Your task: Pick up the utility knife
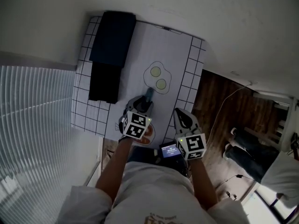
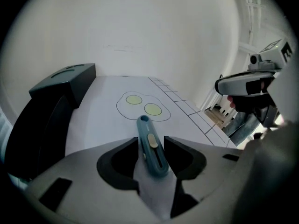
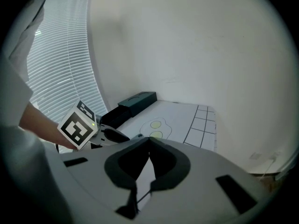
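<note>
Utility knife (image 2: 153, 153) lies on the white sheet (image 2: 103, 125), at lower middle of the left gripper view, between the wide-apart jaws of the left gripper (image 2: 151, 141), not squeezed. Right gripper (image 3: 148, 141) jaws are together, holding nothing.

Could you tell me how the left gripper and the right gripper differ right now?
The left gripper has its fingers apart; the right gripper has them together at the tips. The left gripper has the teal utility knife between its fingers; the right gripper holds nothing. Both carry a marker cube.
</note>
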### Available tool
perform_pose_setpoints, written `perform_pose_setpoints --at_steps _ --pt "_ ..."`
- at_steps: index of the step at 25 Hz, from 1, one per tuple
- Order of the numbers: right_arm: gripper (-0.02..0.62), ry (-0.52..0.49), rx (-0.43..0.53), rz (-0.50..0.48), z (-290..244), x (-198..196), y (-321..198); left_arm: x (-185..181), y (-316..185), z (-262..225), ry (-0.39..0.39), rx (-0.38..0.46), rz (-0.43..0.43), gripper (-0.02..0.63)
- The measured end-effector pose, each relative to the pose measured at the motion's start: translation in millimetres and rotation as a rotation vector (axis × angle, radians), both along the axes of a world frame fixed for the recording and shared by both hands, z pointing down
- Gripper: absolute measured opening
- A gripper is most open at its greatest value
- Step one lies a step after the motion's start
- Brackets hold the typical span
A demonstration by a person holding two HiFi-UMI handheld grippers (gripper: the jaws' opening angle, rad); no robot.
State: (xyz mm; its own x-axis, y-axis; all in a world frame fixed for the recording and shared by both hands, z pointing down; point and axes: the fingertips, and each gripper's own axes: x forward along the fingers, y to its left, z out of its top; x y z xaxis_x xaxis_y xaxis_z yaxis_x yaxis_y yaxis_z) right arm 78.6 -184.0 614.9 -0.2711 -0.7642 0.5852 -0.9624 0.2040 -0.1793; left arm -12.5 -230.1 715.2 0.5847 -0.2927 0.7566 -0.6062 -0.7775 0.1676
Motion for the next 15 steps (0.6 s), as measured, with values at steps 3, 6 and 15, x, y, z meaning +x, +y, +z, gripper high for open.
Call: perform_pose_setpoints --at_steps 3,6,15 --pt "0.006 -0.008 -0.002 -0.002 0 -3 1 2 0 1 -0.039 0.021 -0.007 0.170" --pt "0.006 -0.011 0.002 0.003 -1 -4 3 3 0 2 -0.050 0.038 -0.033 0.176" --pt "0.006 -0.004 0.034 0.020 -13 3 2 -2 -3 5 -0.015 -0.054 -0.014 0.135"
